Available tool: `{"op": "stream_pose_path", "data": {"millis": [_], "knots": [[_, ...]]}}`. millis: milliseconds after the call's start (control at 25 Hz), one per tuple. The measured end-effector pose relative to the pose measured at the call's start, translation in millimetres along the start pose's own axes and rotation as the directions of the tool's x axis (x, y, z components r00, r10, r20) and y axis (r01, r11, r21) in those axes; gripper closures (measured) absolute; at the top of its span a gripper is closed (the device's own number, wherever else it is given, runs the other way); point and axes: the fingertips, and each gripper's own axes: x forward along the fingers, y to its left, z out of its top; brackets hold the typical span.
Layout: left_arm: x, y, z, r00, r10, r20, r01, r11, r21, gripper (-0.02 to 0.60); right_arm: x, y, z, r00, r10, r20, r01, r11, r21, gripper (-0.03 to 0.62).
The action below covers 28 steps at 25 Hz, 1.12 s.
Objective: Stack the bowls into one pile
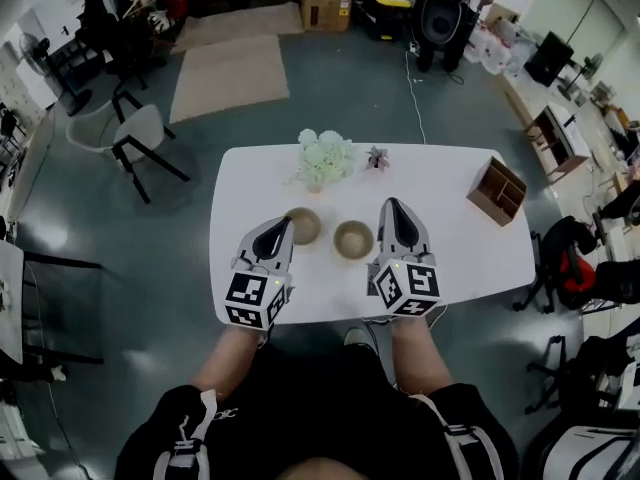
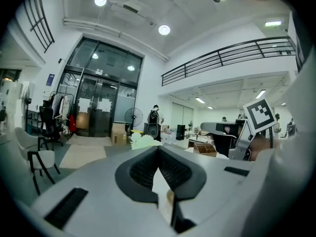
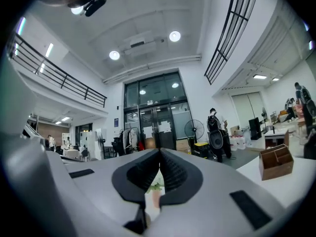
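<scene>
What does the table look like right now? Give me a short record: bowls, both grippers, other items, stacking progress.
bowls: two, left bowl and right bowl, side by side, apart, both upright
left gripper: shut, empty, just left of the left bowl
right gripper: shut, empty, just right of the right bowl
table: white
other items: pale flower bunch and small plant at the far edge, wooden organizer far right
stacking: not started, no pile yet
</scene>
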Motion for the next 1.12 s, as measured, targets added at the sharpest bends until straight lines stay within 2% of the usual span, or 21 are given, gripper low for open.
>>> {"op": "stream_pose_path", "data": {"millis": [160,320,600,680,760,960,1120], "knots": [[-37,59,-5,0.997,-0.076,-0.03,0.076,0.997,0.001,0.569,3,73,-17,0.998,-0.065,-0.012,0.065,0.998,0.025,0.582],[-63,98,1,0.993,-0.113,-0.029,0.112,0.994,-0.016,0.569,7,129,-27,0.996,-0.076,-0.039,0.078,0.996,0.048,0.582],[-78,117,-4,0.986,-0.163,-0.024,0.162,0.986,-0.024,0.569,13,164,-48,0.994,-0.087,-0.072,0.086,0.996,-0.026,0.582],[-84,123,-6,0.987,-0.159,-0.027,0.158,0.987,-0.018,0.569,17,171,-58,0.992,-0.066,-0.104,0.058,0.996,-0.074,0.577],[-88,134,-7,0.989,-0.143,-0.029,0.142,0.99,-0.025,0.569,26,183,-74,0.986,-0.028,-0.167,0.004,0.989,-0.145,0.502],[-92,152,-14,0.993,-0.109,-0.035,0.107,0.993,-0.04,0.569,46,197,-130,0.942,0.004,-0.335,-0.112,0.947,-0.301,0.424],[-92,162,-18,0.996,-0.082,-0.039,0.08,0.996,-0.045,0.569,61,203,-187,0.872,0.029,-0.489,-0.226,0.91,-0.347,0.39]]}}
